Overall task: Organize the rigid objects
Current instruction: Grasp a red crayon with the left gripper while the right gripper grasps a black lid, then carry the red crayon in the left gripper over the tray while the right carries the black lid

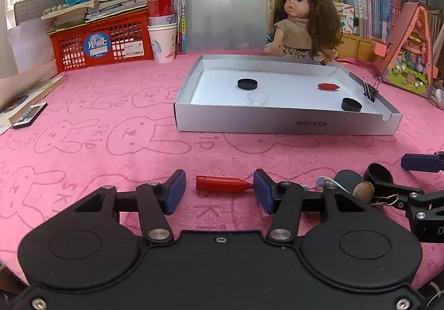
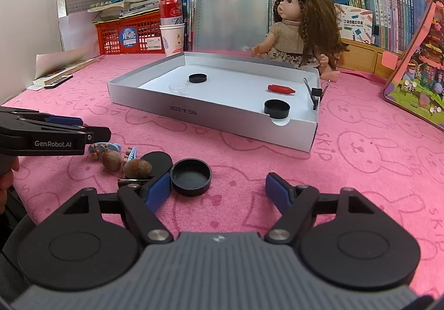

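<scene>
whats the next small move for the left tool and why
Probably close the left tool on the red cone piece: it lies on the pink cloth between the open pads, not gripped, and a matching red piece already sits in the tray.

Fuzzy pink cloth [image 1: 111, 121]; matt grey cardboard tray [image 1: 277, 124]; glossy red plastic piece [image 1: 222, 183]; matt black cap [image 2: 190, 177].

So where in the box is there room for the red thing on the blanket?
The silver box has bare white floor in its middle, between the clear dish, the red piece already inside and the near black cap. The far corner by the doll is free too. It's crowded on the blanket around the nuts and caps beside the red thing.
</scene>
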`<state>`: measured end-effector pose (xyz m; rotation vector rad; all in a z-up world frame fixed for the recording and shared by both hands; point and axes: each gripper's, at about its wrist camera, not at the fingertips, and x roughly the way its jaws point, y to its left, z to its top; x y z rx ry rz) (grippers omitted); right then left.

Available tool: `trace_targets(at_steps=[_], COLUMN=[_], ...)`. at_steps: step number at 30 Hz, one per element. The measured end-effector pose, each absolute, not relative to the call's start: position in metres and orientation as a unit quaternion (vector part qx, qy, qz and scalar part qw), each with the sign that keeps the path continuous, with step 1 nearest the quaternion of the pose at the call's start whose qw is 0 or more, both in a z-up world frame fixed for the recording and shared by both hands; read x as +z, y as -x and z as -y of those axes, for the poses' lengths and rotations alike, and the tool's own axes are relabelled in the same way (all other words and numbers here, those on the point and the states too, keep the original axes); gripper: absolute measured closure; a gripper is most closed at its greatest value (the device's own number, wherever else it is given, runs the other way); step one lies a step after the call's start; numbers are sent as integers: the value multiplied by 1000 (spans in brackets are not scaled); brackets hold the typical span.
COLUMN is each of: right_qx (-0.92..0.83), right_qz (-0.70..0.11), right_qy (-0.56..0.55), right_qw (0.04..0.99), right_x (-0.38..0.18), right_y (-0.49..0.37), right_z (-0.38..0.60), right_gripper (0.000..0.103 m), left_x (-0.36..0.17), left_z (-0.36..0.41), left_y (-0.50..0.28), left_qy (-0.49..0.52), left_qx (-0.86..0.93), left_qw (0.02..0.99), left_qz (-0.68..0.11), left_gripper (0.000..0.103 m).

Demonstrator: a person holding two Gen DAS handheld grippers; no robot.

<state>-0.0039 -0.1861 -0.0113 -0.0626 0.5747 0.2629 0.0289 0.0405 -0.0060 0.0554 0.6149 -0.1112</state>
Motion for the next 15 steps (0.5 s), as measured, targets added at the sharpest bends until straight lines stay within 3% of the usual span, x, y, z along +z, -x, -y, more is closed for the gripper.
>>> trace_targets(at_steps=[6, 8, 9, 15], right_qx=[143, 148, 148, 152], right_qz=[-277, -274, -273, -271], right_qy=[28, 26, 29, 28], right_qw=[950, 950, 950, 950], right_x=[-11, -11, -11, -8], right_y=[7, 9, 9, 10], right_z=[184, 183, 181, 178], right_gripper=[41, 63, 67, 67], left_x=[-5, -4, -4, 1], left_z=[-40, -39, -39, -42], left_y=[-27, -27, -27, -26], left_qy=[-24, -22, -21, -16], left_qx=[-56, -54, -53, -53], left_qw=[952, 951, 951, 952], left_qz=[-301, -303, -303, -302], left_gripper=[61, 61, 61, 61])
